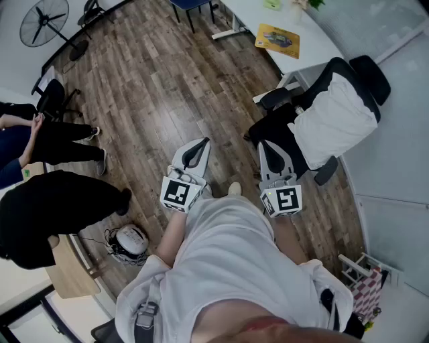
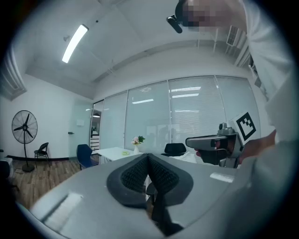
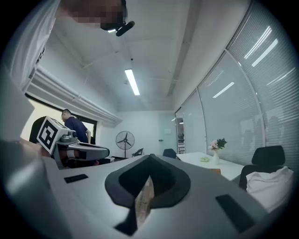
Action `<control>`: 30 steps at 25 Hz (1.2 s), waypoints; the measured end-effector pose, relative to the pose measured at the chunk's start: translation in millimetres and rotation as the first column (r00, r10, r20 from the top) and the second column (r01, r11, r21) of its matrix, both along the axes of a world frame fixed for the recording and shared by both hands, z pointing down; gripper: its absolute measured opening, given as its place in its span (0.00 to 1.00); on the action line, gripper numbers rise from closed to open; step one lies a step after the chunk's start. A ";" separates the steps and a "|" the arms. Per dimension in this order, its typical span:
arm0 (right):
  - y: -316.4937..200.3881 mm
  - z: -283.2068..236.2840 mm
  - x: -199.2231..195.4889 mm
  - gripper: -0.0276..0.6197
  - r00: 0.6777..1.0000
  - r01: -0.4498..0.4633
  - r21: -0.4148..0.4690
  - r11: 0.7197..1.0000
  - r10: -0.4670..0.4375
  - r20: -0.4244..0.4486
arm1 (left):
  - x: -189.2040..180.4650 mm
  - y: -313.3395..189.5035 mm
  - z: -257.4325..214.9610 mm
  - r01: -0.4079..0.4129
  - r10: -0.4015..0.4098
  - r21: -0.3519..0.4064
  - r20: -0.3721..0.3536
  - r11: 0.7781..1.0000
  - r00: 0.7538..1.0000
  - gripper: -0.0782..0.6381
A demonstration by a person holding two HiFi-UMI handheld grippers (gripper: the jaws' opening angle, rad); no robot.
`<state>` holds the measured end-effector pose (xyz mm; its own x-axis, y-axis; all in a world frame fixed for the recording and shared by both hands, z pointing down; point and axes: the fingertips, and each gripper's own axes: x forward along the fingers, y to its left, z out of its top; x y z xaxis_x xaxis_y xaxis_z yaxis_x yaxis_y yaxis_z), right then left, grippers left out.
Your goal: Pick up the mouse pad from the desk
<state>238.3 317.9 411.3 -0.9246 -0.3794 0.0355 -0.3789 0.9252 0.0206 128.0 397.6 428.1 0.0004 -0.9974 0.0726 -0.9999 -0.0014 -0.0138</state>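
A flat yellow rectangular pad (image 1: 277, 39), which may be the mouse pad, lies on the white desk (image 1: 312, 37) at the far upper right of the head view. Both grippers are held level in front of the person's body, well short of the desk and over the wood floor. My left gripper (image 1: 198, 146) (image 2: 148, 156) is shut, its ribbed pads pressed together with nothing between them. My right gripper (image 1: 268, 149) (image 3: 150, 158) also has its tips meeting and holds nothing. Each gripper view shows the other gripper beside it.
A black office chair (image 1: 328, 117) draped in white cloth stands between the person and the desk. A flower vase (image 3: 216, 149) sits on the desk. A standing fan (image 1: 43, 20), a blue chair (image 1: 191, 5) and seated people (image 1: 53, 201) are around; a round white device (image 1: 129, 241) lies on the floor.
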 end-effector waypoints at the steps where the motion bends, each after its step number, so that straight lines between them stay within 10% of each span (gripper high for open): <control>1: 8.4 0.7 -3.2 0.04 1.000 0.001 -0.005 1.000 -0.001 0.000 | -2.1 6.0 -0.1 -0.001 0.001 -0.004 0.007 1.000 1.000 0.09; 30: 56.3 11.5 -67.7 0.04 0.985 -0.159 -0.017 0.987 0.158 -0.069 | -107.3 61.9 28.0 -0.090 0.087 -0.040 -0.068 0.995 0.994 0.09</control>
